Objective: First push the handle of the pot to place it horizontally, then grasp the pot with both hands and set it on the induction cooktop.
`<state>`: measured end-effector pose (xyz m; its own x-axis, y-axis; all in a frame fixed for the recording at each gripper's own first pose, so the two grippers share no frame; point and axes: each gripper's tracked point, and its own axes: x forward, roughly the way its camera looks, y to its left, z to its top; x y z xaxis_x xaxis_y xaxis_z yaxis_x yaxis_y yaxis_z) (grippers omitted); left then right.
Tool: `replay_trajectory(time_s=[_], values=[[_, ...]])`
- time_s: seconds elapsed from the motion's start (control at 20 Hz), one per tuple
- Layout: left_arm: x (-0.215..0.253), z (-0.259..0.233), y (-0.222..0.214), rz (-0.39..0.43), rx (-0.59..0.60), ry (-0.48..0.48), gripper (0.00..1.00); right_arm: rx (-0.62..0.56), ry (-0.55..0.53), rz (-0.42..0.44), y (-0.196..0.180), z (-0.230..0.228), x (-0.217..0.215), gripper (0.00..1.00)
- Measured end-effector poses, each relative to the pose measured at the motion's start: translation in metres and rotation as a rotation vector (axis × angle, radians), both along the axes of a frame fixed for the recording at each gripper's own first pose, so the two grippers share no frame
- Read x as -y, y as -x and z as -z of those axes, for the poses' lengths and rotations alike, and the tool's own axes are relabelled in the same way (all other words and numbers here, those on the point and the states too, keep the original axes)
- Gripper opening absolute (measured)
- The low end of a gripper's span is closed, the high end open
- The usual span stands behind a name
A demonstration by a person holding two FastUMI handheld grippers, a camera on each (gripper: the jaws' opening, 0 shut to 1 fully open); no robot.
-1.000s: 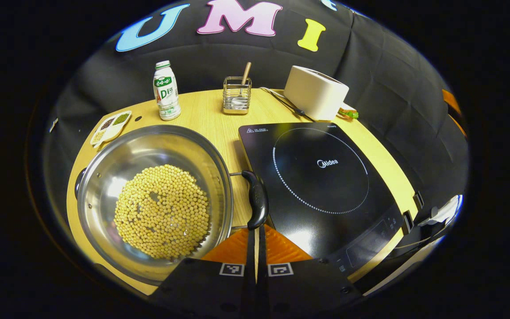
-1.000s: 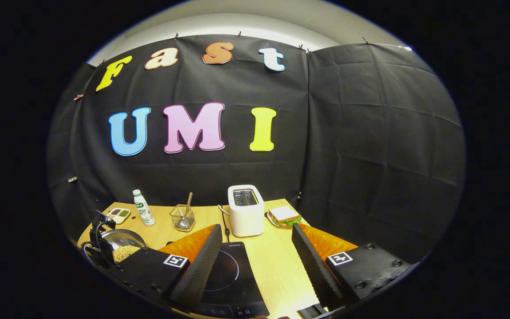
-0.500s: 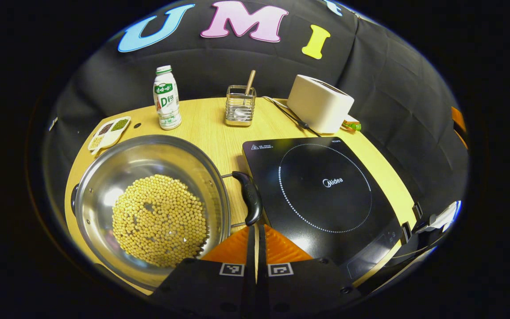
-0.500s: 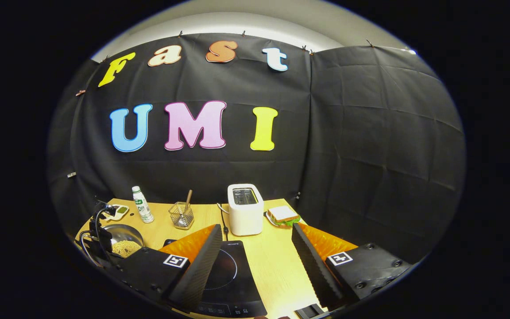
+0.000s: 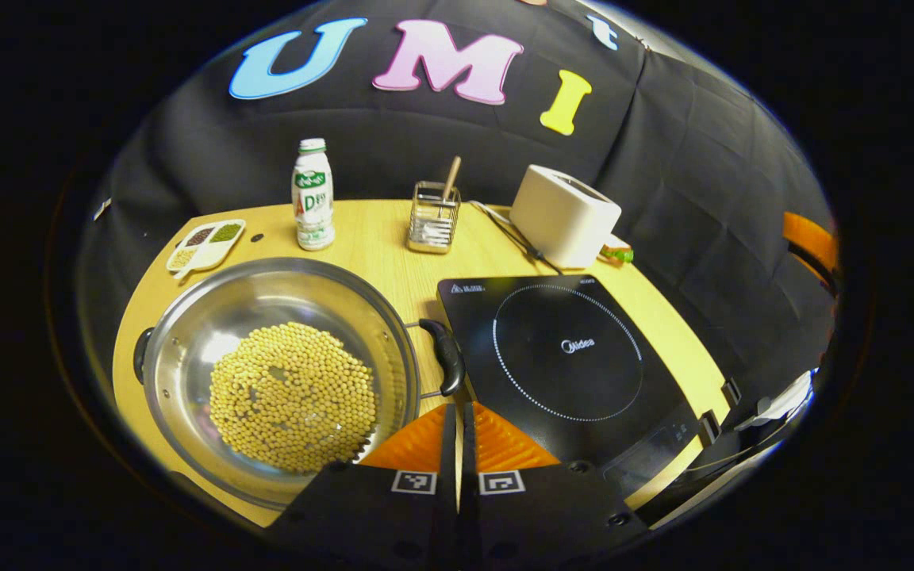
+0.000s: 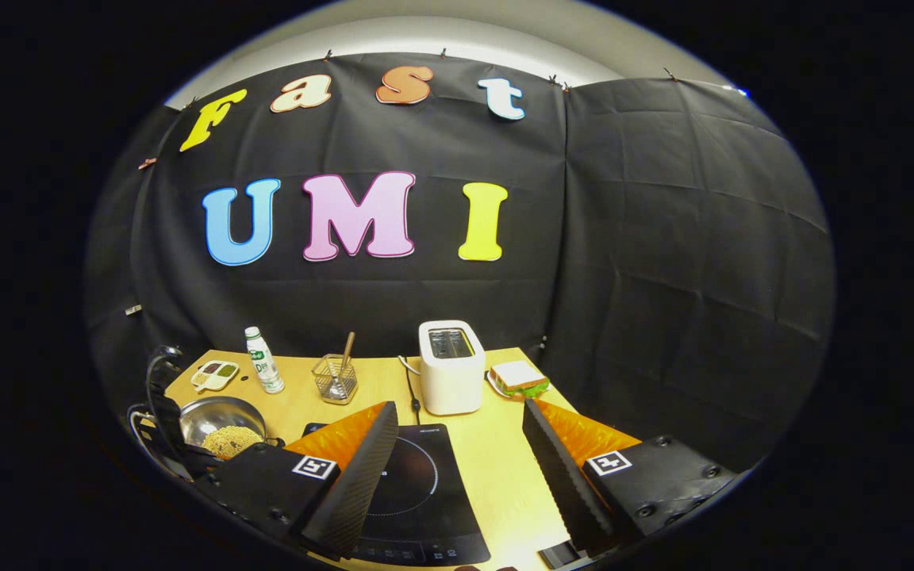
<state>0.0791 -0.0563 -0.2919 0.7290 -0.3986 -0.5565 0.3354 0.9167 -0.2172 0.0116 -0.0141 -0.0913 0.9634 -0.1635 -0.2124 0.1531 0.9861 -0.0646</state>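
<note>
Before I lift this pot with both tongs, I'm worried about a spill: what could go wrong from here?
1. The pot is loaded with loose beans; tilting it during a two-sided lift could spill them.
2. Its handle sits right beside the cooktop edge, so a low carry may snag there.
3. The left tongs are shut and the right tongs hang open above the cooktop, neither gripping yet; uneven grasps could tip the pot.

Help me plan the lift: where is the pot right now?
In the left gripper view, the pot sits on the table just left of the induction cooktop, its handle facing the cooktop.
</note>
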Motion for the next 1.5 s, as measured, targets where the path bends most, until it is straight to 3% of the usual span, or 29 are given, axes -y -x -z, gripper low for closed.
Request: replay_trajectory(time_s=[0.15, 0.35, 0.5, 0.7, 0.95, 1.5], values=[[-0.033, -0.032, 0.003, -0.063, 0.070, 0.029, 0.12, -0.045, -0.007, -0.071, -0.011, 0.015, -0.030, 0.98], [-0.082, -0.072, 0.008, -0.114, 0.157, 0.084, 0.46, -0.130, -0.045, -0.194, -0.026, 0.043, -0.091, 0.99], [-0.128, -0.082, 0.014, -0.163, 0.193, 0.086, 0.99, -0.197, -0.069, -0.287, -0.037, 0.066, -0.137, 0.99], [-0.188, -0.073, 0.017, -0.244, 0.197, 0.033, 0.95, -0.325, -0.151, -0.378, -0.049, 0.106, -0.194, 0.99], [-0.242, -0.055, 0.009, -0.278, 0.192, -0.011, 0.95, -0.485, -0.345, -0.382, -0.067, 0.157, -0.247, 0.99], [-0.284, -0.014, -0.043, -0.272, 0.151, -0.017, 0.95, -0.601, -0.370, -0.351, -0.101, 0.235, -0.270, 0.99]])
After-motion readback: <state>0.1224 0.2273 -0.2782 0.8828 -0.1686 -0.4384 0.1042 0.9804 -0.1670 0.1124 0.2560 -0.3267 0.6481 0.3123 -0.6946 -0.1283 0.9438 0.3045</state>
